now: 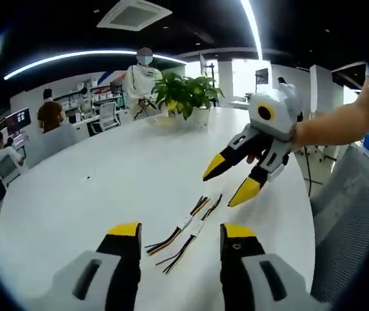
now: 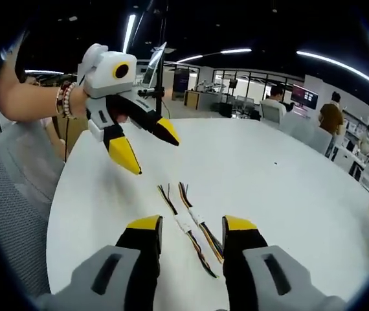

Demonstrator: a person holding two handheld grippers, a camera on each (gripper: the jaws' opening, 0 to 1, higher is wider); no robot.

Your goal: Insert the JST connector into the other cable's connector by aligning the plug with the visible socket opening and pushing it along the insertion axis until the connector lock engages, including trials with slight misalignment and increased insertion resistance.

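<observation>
Two short cables with multicoloured wires and white JST connectors lie side by side, apart, on the round white table [image 1: 74,194]. In the left gripper view, one cable [image 1: 177,231] and the other cable [image 1: 195,232] lie just beyond my left gripper [image 1: 181,232], which is open with nothing in it. My right gripper [image 1: 230,183] hovers open above the cables' far ends. In the right gripper view, the two cables [image 2: 171,208] [image 2: 202,232] run between the open jaws of my right gripper [image 2: 192,225]. The left gripper [image 2: 147,146] hangs open above the table, held by a hand.
A potted plant [image 1: 186,94] stands at the table's far side. A grey mesh chair [image 1: 347,214] [image 2: 13,194] sits close to the table edge. A person [image 1: 142,81] stands beyond the plant; others sit at desks behind. The table [image 2: 288,194] spreads wide around the cables.
</observation>
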